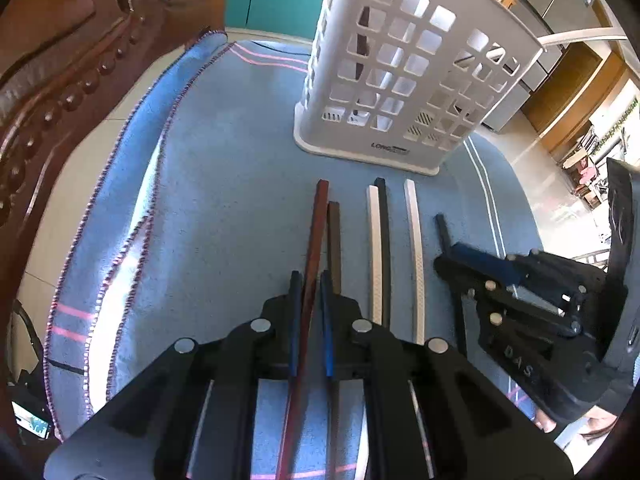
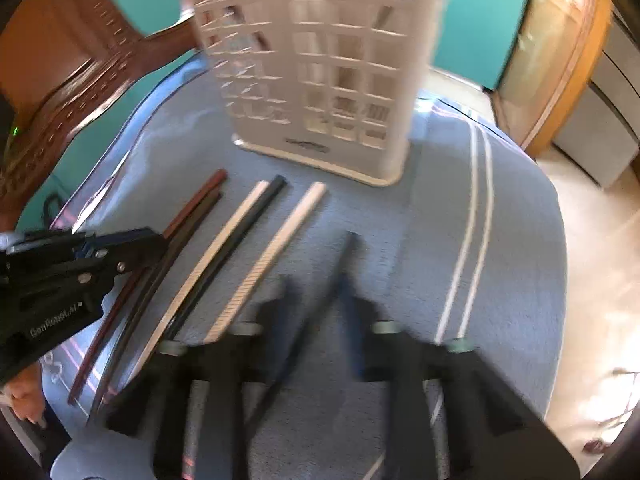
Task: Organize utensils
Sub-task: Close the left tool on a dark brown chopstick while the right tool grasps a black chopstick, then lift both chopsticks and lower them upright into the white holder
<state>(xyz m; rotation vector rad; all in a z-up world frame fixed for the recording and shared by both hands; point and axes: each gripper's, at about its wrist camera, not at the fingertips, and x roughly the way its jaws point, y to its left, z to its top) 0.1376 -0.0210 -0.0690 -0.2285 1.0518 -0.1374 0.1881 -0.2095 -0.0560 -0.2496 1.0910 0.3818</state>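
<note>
Left wrist: reddish chopstick (image 1: 316,240) between left gripper's (image 1: 311,292) jaws.

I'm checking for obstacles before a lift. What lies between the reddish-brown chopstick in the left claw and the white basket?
In the left wrist view only bare blue towel lies between the reddish-brown chopstick, in the left claw, and the white basket.

Right tool (image 2: 316,300) motion-blurred, its grip on the black chopstick (image 2: 347,246) unclear; basket (image 1: 404,72) top cropped.

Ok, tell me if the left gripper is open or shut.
Shut: the left gripper pinches the reddish chopstick between its fingers.
</note>
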